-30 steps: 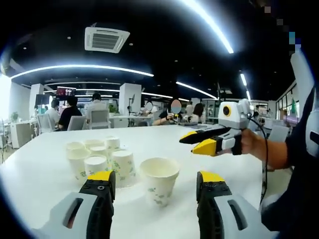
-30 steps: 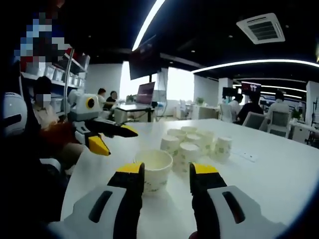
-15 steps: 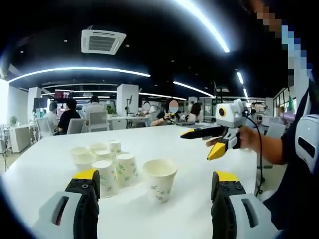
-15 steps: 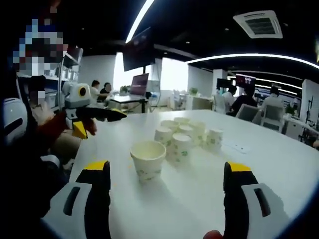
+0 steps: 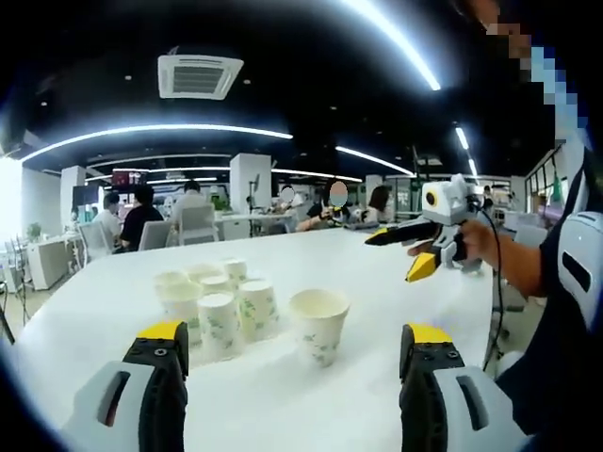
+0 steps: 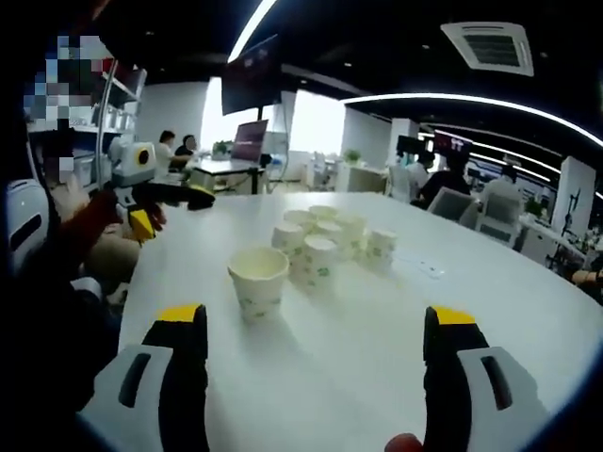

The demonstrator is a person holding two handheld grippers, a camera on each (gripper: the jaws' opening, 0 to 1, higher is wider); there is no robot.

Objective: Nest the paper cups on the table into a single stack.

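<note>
Jaws of the left gripper (image 5: 292,395) now spread wide, up from narrow a second ago; lone cup (image 5: 318,325) ahead between them, untouched. Right gripper view: right gripper (image 6: 314,377) likewise opened, cup cluster (image 6: 330,247) beyond. Stacking not started.

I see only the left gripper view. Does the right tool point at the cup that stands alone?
Observer: Roughly; in the right gripper view the lone cup stands left of centre, between the open right tool's tips.
Operator: Is anything else on the table?
Observer: A small flat white thing lies on the table, right of the group of cups.
Operator: And my left tool?
Observer: The left tool is open, held at the left.
</note>
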